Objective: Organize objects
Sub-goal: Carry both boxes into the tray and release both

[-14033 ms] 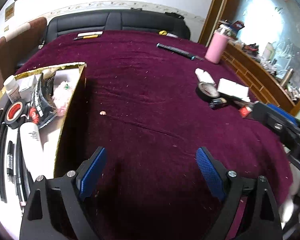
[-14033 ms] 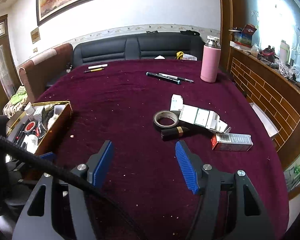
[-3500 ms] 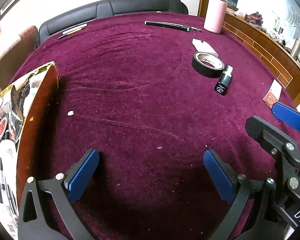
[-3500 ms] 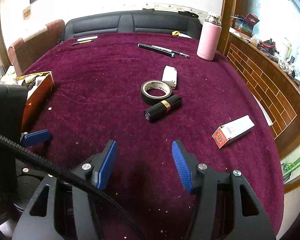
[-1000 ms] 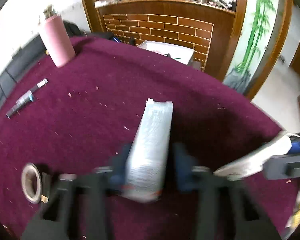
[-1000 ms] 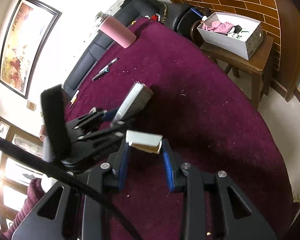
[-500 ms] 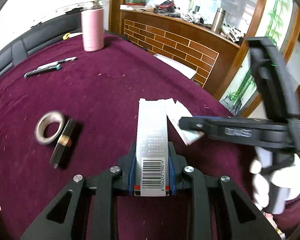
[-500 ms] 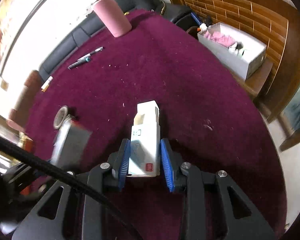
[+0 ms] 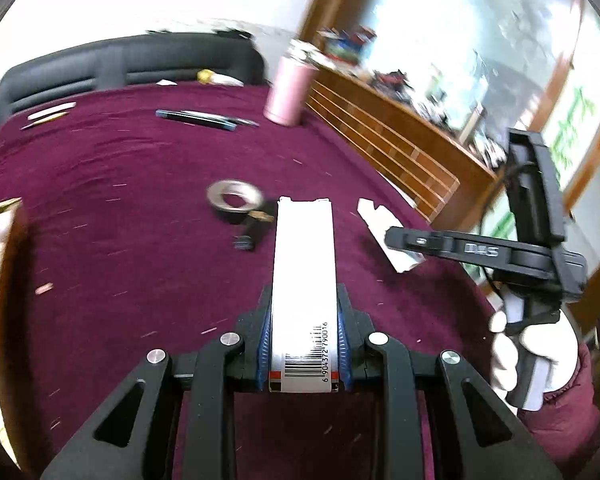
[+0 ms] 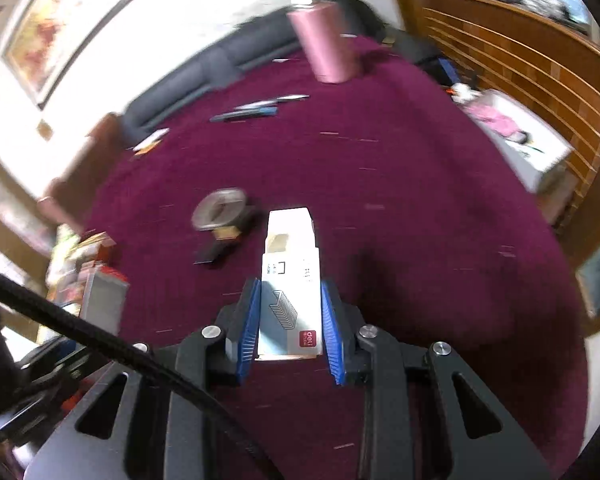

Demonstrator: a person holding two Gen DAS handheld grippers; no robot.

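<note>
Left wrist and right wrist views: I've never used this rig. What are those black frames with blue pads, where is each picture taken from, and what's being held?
A person carries two hand-held grippers; each camera looks forward along its own fingers. In the left wrist view the left gripper clamps a tall white box with a barcode. The right gripper, held by a gloved hand, appears there too. In the right wrist view the right gripper clamps a small white box, flap open. On the purple tablecloth lie a tape roll, a lipstick, pens and a pink bottle.
</note>
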